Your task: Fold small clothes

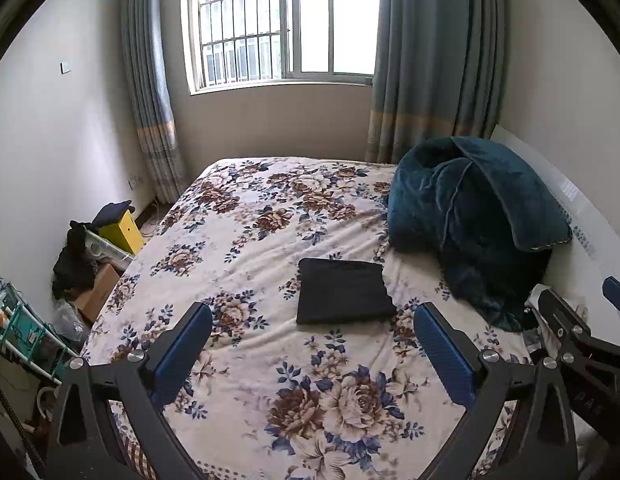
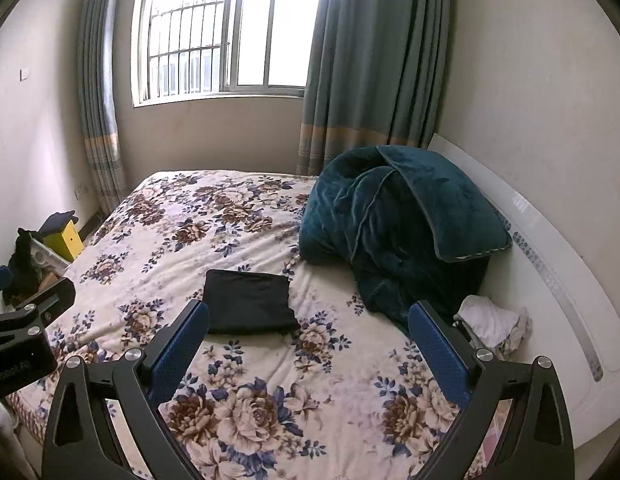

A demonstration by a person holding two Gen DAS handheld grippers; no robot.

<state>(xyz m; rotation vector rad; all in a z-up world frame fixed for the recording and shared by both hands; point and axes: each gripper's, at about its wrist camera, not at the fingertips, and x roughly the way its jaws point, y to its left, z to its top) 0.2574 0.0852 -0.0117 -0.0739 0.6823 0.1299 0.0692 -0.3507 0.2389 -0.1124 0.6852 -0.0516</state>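
Note:
A black garment (image 1: 344, 291) lies folded into a neat rectangle on the flowered bedspread (image 1: 245, 240); in the right wrist view the same garment (image 2: 247, 302) sits ahead and left of centre. My left gripper (image 1: 312, 314) hovers open above the bed, just short of the garment's near edge, nothing between its blue pads. Likewise open and empty, my right gripper (image 2: 307, 312) hangs over the bedspread (image 2: 181, 220) to the garment's right. A crumpled pile of white clothes (image 2: 494, 326) rests by the headboard, right of the right gripper.
A bulky teal blanket (image 1: 474, 216) is heaped at the bed's right side against the white headboard (image 2: 550, 264). Left of the bed stand a yellow box (image 1: 123, 228), cardboard box (image 1: 95, 292) and a rack (image 1: 21, 328). Window and curtains lie beyond.

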